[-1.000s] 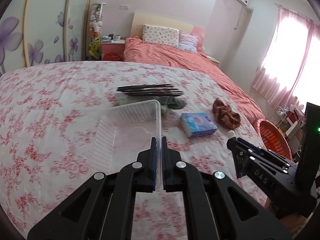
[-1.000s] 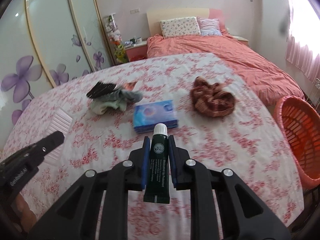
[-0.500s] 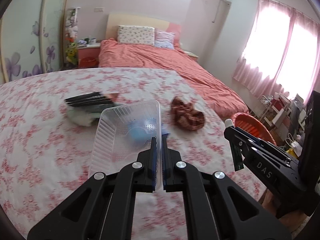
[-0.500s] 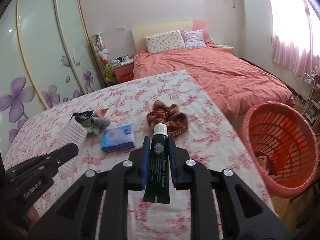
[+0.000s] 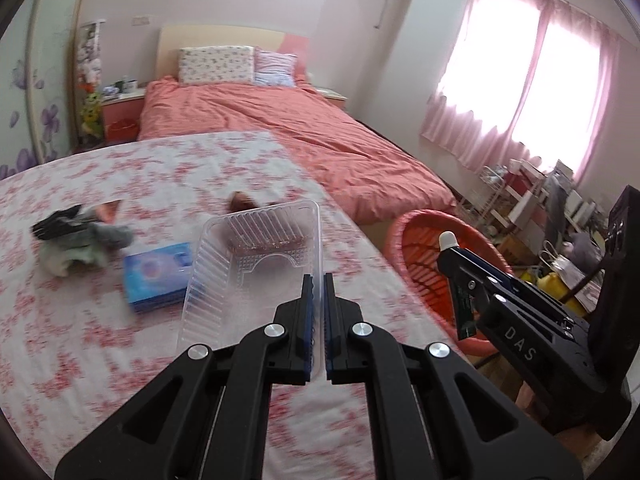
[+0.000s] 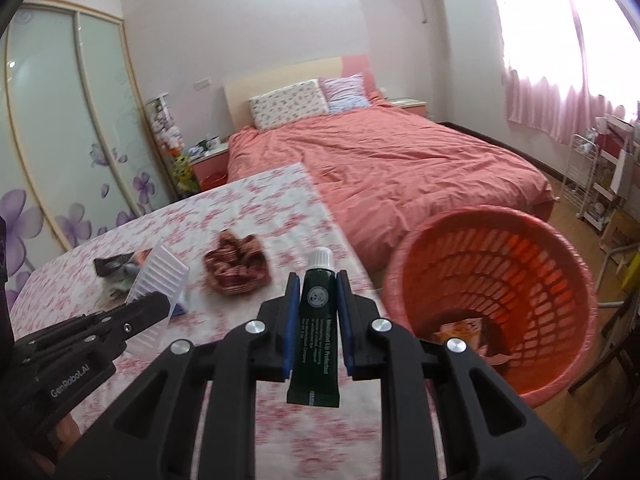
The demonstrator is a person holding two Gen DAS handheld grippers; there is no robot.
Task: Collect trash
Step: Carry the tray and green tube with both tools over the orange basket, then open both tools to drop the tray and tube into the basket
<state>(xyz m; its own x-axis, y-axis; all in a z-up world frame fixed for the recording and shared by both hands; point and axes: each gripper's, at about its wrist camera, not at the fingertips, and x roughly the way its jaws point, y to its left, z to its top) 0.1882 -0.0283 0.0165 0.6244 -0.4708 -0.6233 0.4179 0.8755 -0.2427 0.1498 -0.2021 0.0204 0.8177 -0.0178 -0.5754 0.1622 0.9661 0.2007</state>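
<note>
Bedroom, floral-sheet surface (image 5: 100, 344); left gripper (image 5: 316, 280) pinches clear tray (image 5: 256, 264), right gripper (image 6: 318, 280) clamps green tube (image 6: 318, 312); orange basket (image 6: 560, 264) beside.

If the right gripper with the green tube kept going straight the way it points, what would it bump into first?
Probably the flowered tabletop, near the brown cloth. The right gripper tilts downward, and the red basket sits off to its right. Depth is hard to judge.
</note>
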